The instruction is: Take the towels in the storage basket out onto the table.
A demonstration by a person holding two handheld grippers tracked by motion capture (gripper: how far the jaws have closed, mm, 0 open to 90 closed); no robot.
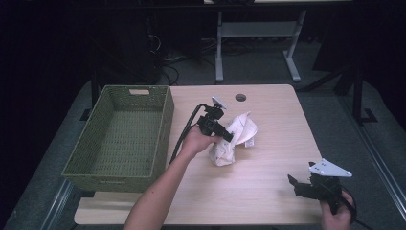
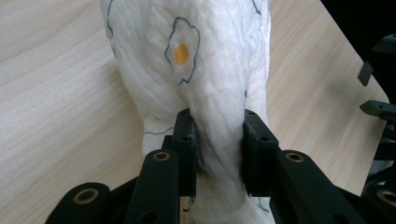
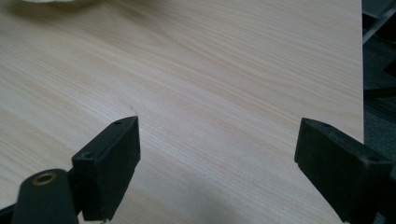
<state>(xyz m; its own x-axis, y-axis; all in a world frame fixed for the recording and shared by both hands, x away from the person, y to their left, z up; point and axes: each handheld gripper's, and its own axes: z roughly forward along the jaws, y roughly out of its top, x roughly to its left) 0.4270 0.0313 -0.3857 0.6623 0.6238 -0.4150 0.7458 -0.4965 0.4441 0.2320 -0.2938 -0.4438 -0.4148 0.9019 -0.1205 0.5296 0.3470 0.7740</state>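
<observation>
At centre frame of the high view, the left gripper [image 1: 229,136] is pinching the white cloth [image 1: 237,139] on the counter [image 1: 268,187]; the green basket [image 1: 160,139] is lying leftward, while the right gripper [image 1: 293,183] is idling wide at lower right.

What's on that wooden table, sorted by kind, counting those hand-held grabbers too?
Green woven rectangular basket: 1
White quilted cloth with a fried-egg print: 1
Black two-jaw grippers: 2, left gripper clamped on the cloth, right gripper open
Total: 4
</observation>
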